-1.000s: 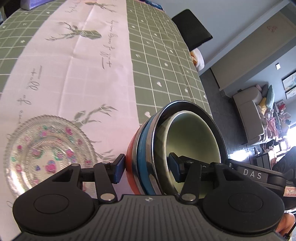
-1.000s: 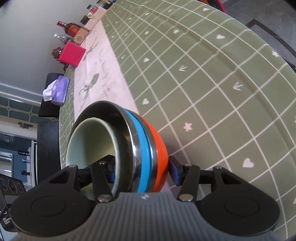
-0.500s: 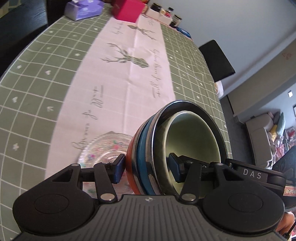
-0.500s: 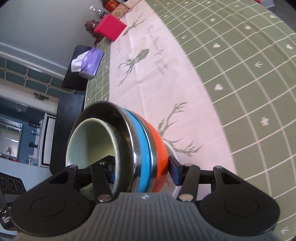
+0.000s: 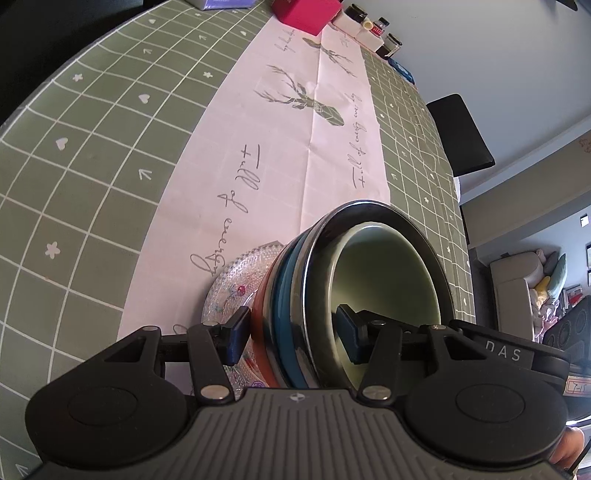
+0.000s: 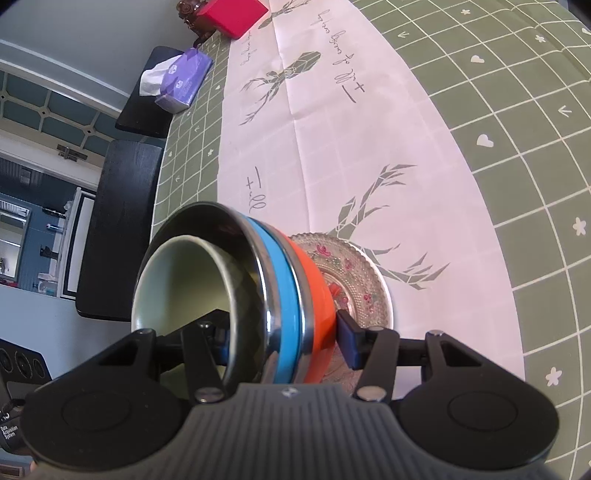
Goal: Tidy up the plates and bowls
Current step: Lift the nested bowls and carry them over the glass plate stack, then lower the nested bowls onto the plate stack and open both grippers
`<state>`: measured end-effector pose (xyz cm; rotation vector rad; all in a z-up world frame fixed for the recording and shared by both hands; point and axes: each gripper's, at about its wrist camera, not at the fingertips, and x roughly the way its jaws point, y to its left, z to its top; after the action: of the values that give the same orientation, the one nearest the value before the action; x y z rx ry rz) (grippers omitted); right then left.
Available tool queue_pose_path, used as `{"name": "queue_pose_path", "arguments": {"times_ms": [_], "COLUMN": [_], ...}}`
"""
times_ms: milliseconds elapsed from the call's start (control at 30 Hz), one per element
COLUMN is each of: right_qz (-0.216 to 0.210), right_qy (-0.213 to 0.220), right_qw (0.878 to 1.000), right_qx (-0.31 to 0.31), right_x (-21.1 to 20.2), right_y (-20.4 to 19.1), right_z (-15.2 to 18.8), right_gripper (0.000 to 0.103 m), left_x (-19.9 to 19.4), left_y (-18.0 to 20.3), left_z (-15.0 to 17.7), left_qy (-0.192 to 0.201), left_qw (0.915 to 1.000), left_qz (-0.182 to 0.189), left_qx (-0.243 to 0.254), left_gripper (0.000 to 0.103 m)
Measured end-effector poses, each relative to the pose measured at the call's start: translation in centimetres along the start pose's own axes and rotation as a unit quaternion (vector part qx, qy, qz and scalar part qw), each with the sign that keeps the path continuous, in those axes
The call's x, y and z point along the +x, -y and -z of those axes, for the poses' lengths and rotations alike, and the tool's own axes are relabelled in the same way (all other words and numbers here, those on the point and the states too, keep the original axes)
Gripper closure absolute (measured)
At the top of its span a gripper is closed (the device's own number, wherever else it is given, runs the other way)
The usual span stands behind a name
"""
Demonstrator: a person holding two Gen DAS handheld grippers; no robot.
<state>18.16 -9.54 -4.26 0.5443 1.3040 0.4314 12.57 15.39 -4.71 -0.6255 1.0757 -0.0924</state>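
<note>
bowl stack [image 5: 314, 295] | both tongs pitched down, clamping rim | over glass plate [image 6: 354, 280]

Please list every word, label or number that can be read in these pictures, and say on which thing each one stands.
"DAS": white letters on the black claw body at the right edge of the left wrist view.
"Full of": cursive script on the pink table runner; the rest of the script is not legible.
Purple tissue pack: logo too small to read.
Jars at the far end: labels too small to read.
Red-edged sticker: handwriting not legible.
</note>
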Motion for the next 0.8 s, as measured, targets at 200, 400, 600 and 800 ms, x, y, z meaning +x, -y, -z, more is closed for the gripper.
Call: {"name": "queue_pose_path", "arguments": {"times_ms": [200,400,600,800], "right_qz": [0.007,-0.002,-0.002,-0.007], "right_qy": [-0.009,-0.007,-0.013,-0.017], "right_qw": [1.0,1.0,1.0,1.0], "right_qx": [0.006,0.005,0.005,0.011], "right_x": [1.3,1.4,1.4,1.5], "right_y": [0.8,1.0,1.0,1.1], "right_z": [0.3,0.3,0.1,-0.1], "right_gripper": [0.051,0.051,0.05,0.048], "left_x": [1.1,0.9,0.9,0.7], "left_y": [-0.9,-0.8,-0.9,-1.4], "left_z": [0.5,0.7,0.5,0.4], "left_qy": [-0.002,0.005,0.002,0.009], "left_qw": [1.0,0.9999,1.0,0.9999], "left_qz": [0.001,0.004,0.005,0.011], "left_qx": [0.0,0.012,0.004,-0.004], "left_gripper": [0.047,0.047,0.047,0.052]}}
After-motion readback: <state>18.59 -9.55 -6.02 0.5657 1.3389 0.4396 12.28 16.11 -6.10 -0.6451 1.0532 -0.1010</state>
